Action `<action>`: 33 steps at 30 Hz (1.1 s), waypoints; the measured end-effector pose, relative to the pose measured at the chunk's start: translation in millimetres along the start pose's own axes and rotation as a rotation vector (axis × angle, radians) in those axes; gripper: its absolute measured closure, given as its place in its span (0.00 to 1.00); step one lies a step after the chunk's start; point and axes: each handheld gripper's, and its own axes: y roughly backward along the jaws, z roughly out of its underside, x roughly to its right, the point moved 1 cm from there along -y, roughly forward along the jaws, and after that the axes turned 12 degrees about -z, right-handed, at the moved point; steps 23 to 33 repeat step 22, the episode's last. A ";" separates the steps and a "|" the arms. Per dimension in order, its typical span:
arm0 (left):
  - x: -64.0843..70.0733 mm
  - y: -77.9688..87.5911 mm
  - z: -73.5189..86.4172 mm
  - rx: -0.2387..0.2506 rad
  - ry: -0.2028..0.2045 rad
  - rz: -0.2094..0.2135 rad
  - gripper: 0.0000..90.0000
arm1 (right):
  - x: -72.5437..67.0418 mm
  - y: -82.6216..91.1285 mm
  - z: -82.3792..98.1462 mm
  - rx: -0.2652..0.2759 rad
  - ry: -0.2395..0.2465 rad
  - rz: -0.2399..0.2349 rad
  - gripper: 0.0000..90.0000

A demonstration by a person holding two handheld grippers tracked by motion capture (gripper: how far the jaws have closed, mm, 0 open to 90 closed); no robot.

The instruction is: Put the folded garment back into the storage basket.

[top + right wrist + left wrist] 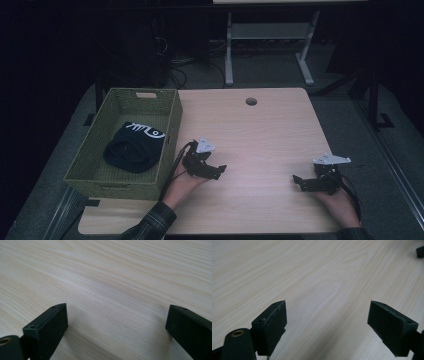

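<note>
Looking down from the high view, I see my left gripper (216, 170) low in the middle of the frame, just right of the woven basket (170, 145), its jaws spread apart over bare table (260, 135). My right gripper (299, 182) sits at lower right, jaws likewise wide apart and holding nothing. The dark folded garment (132, 147) lies inside the basket at left, well apart from both grippers.
</note>
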 end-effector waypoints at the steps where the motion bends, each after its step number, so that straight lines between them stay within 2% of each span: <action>1: 0.1 -1.7 1.9 -0.001 -0.004 -0.003 0.17 | 0.0 0.0 0.0 0.000 0.001 -0.001 0.04; 12: -0.4 -17.0 17.5 -0.045 -0.023 -0.024 0.16 | -0.3 -0.1 0.0 -0.001 0.005 -0.006 0.04; 16: 1.8 -21.8 21.5 -0.073 -0.055 -0.030 0.16 | -0.3 -0.1 0.0 -0.001 0.005 -0.006 0.04; 22: 0.4 -22.6 23.5 -0.070 -0.042 -0.015 0.14 | -0.3 -0.1 0.0 -0.001 0.005 -0.007 0.04; 33: 0.4 -22.6 23.5 -0.070 -0.042 -0.015 0.14 | -0.3 -0.1 0.0 -0.001 0.005 -0.007 0.04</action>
